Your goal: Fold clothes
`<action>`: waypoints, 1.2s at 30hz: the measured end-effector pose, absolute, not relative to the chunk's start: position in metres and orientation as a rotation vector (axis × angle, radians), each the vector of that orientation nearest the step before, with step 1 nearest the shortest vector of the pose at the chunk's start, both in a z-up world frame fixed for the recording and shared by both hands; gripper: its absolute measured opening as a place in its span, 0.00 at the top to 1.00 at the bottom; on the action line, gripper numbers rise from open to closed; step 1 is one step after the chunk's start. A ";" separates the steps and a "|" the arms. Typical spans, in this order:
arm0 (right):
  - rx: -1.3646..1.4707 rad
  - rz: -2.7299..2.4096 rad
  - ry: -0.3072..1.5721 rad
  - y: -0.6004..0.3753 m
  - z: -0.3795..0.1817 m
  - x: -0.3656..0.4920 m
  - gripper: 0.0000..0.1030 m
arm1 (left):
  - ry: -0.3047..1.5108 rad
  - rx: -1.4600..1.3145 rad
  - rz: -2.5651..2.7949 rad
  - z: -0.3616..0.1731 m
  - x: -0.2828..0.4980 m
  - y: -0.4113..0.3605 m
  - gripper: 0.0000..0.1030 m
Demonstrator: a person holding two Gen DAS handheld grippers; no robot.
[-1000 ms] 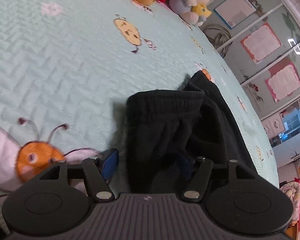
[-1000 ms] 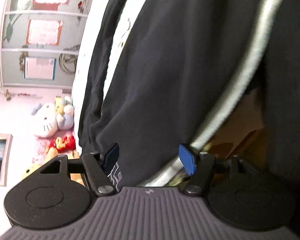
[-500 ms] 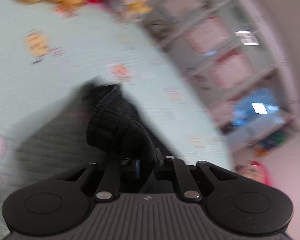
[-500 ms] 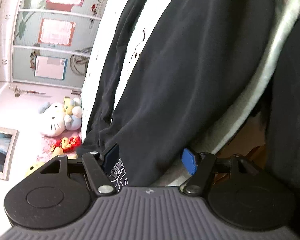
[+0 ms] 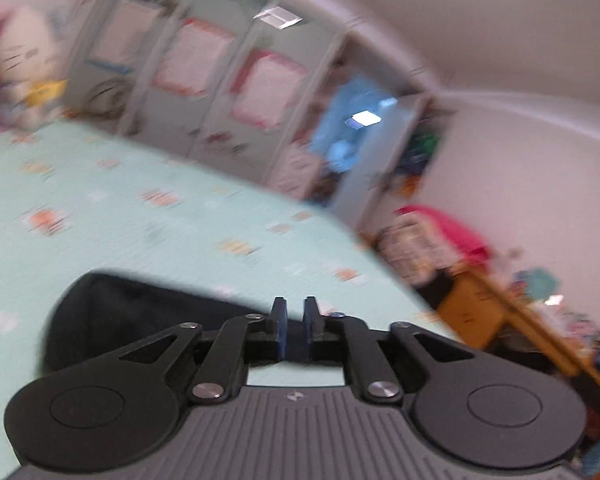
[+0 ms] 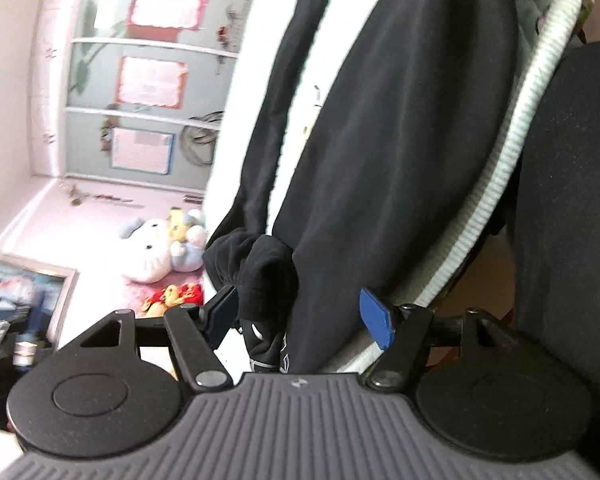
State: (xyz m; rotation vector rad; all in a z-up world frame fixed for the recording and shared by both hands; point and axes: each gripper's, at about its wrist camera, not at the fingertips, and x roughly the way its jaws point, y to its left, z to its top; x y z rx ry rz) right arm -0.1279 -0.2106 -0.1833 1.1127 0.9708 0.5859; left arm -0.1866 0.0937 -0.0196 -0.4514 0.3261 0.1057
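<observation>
We note a mint quilt on a bed, blurred, with a glazed cabinet behind. Our left gripper has its blue pads nearly together with a thin gap, nothing seen between them. The black garment lies on the quilt, one end bunched. Our right gripper stands wide, straddling that bunched end without clamping.

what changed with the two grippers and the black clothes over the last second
The left gripper closed from wide open to nearly shut and swung up from the black garment, which looks draped below it; a grip on it is not visible. In the right view, a bunched cuff has come in beside the near finger. The right gripper stayed open over the black fabric, and the bedspread is unchanged.
</observation>
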 end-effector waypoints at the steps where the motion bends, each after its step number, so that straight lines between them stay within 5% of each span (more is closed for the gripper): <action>1: 1.104 0.592 0.972 -0.209 -0.183 -0.128 0.34 | 0.376 -0.452 0.168 -0.034 -0.188 0.104 0.67; 2: 1.099 0.599 0.979 -0.204 -0.183 -0.126 0.34 | 0.435 -0.451 0.217 -0.050 -0.190 0.113 0.56; 10: 1.077 0.665 1.051 -0.183 -0.194 -0.131 0.33 | 0.768 -0.674 0.204 -0.152 -0.160 0.128 0.43; 18: 1.087 0.626 1.059 -0.190 -0.194 -0.136 0.33 | 0.876 -0.874 0.160 -0.202 -0.090 0.109 0.22; 22: 1.094 0.609 1.064 -0.192 -0.194 -0.139 0.33 | 0.888 -0.915 0.200 -0.202 -0.080 0.108 0.19; 25: 1.109 0.607 1.074 -0.192 -0.199 -0.136 0.33 | 0.892 -0.892 0.187 -0.194 -0.076 0.110 0.37; 27: 1.112 0.614 1.079 -0.189 -0.202 -0.134 0.33 | 0.898 -0.869 0.191 -0.190 -0.071 0.111 0.74; 36: 1.111 0.640 1.097 -0.187 -0.205 -0.137 0.33 | 0.513 -0.907 0.087 -0.069 -0.114 0.148 0.79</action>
